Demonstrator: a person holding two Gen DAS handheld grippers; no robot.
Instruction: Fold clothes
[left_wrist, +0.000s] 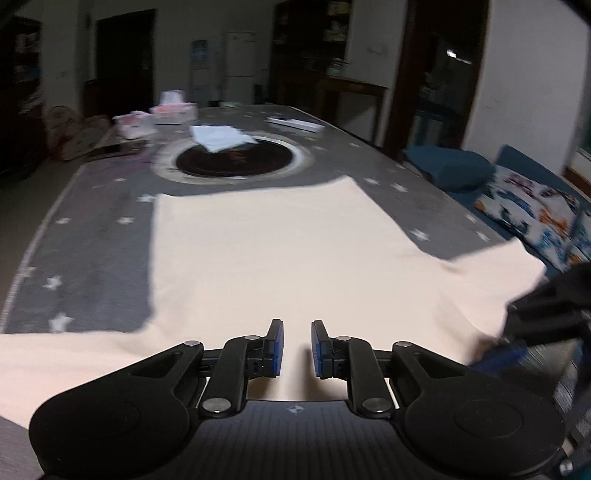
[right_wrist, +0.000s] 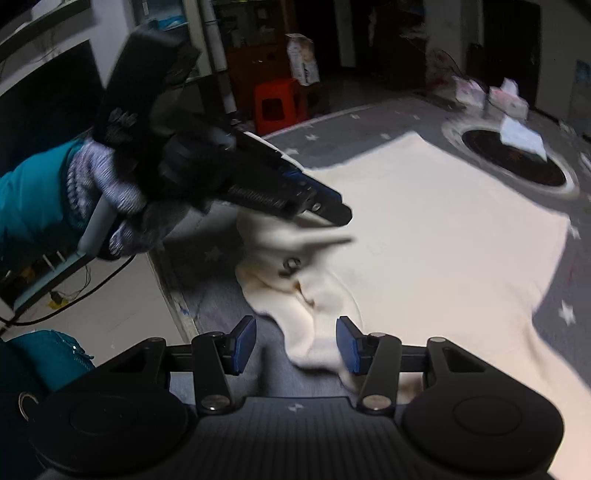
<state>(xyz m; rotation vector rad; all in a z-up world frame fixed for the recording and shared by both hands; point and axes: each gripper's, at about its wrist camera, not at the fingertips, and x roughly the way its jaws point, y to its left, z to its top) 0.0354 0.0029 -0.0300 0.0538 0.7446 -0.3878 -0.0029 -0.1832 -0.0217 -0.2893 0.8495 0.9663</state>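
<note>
Since the cream garment lies spread flat over the grey star-print tabletop, back side up I think, w/ its hem toward the dark round inset and its collar end nearest me, I read it as light, soft, floppy knit: it'll drape and bunch rather than hold a shape, and a pinch on one layer will likely drag the rest along. Not fragile, prob. not slippery on that cloth cover.

Left tool hovers over the near middle of the fabric, pads only a narrow gap apart, nothing between them that I can see. From the right wrist view it sits above the bunched collar region, held in a patterned glove w/ a teal sleeve behind; blurred, so contact w/ cloth I can't tell.

Right tool stands roughly half apart, straddling a crumpled fold of the neck/sleeve area; the right pad is touching or just beside the cloth, the left pad clear of it. Not clamped.

Best holds, imo: shoulder seam or sleeve edge, where the layers are thicker, one per tool, then lift together so the body doesn't sag off-centre.
</note>
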